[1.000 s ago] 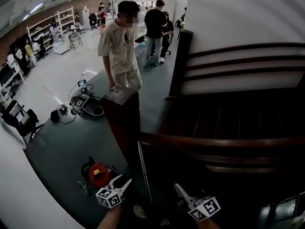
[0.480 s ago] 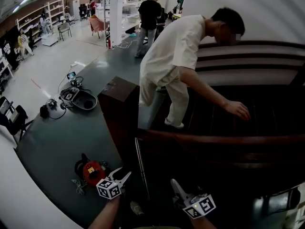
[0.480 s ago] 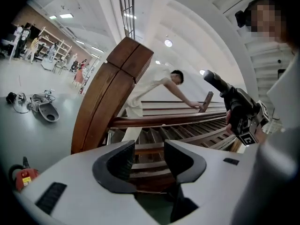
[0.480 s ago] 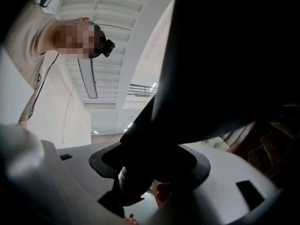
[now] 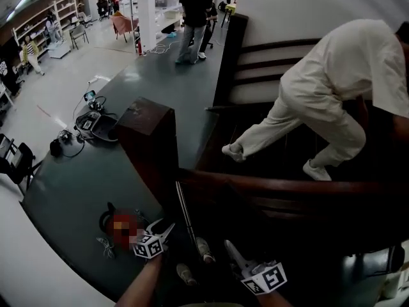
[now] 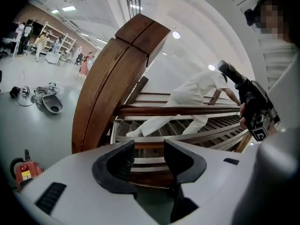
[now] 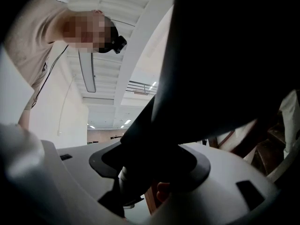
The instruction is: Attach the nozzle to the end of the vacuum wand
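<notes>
Low in the head view, my left gripper (image 5: 165, 229) stands open and empty. The left gripper view shows only the stair rails through the gap of the left gripper (image 6: 149, 156). A thin metal tube, which looks like the wand (image 5: 185, 211), leans at the foot of the wooden post just right of that gripper. My right gripper (image 5: 229, 247) sits beside it. In the right gripper view a dark tube-like part (image 7: 197, 69) with a grey round end fills the right gripper (image 7: 150, 165), and the jaws close against it. The left gripper view shows the same dark part (image 6: 236, 86).
A dark wooden newel post (image 5: 148, 139) and handrail (image 5: 275, 187) stand in front of me. A person in beige (image 5: 319, 101) is stepping up the stairs. A red cable reel (image 5: 124, 226) and grey gear (image 5: 96, 125) lie on the floor at left. More people stand far back.
The person in beige has gone from beside the post over the rail and onto the stairs at right. My left gripper has sunk a little; both grippers stay low by the post.
</notes>
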Demonstrator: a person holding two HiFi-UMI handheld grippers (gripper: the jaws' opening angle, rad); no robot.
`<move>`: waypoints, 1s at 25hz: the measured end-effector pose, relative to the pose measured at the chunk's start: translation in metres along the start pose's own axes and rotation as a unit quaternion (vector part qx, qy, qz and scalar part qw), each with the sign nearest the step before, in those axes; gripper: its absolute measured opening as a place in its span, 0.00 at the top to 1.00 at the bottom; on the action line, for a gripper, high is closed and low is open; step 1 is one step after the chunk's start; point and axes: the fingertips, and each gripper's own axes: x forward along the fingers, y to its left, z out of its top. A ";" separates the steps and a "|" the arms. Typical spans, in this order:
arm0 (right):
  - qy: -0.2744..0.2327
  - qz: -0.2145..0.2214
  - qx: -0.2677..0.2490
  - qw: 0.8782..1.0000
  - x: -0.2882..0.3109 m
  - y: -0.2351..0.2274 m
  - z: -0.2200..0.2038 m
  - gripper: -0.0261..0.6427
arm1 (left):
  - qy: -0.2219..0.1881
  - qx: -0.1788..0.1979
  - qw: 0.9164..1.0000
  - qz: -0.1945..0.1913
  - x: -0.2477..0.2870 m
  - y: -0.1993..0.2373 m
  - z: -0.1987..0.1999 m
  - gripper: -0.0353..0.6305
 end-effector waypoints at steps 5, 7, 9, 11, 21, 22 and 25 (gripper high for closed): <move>-0.003 0.012 0.009 1.000 0.024 -0.029 -0.004 0.56 | 0.010 -0.010 1.000 0.027 0.042 0.018 0.005 0.66; 0.003 0.016 0.013 1.000 0.033 -0.042 -0.010 0.56 | 0.017 -0.011 0.999 0.031 0.056 0.019 0.003 0.66; 0.009 0.017 0.018 1.000 0.040 -0.051 -0.015 0.56 | 0.025 -0.012 0.999 0.034 0.067 0.021 0.004 0.66; 0.014 0.017 0.017 1.000 0.046 -0.058 -0.019 0.56 | 0.028 -0.014 0.999 0.036 0.076 0.023 0.005 0.66; 0.026 0.023 -0.009 0.999 0.080 -0.075 -0.036 0.56 | 0.051 -0.015 0.996 0.071 0.123 0.065 -0.005 0.66; 0.027 0.026 -0.013 0.999 0.083 -0.076 -0.038 0.56 | 0.056 -0.012 0.995 0.080 0.129 0.072 -0.008 0.66; 0.031 0.031 -0.019 0.999 0.092 -0.080 -0.044 0.56 | 0.067 -0.005 0.992 0.109 0.146 0.095 -0.017 0.64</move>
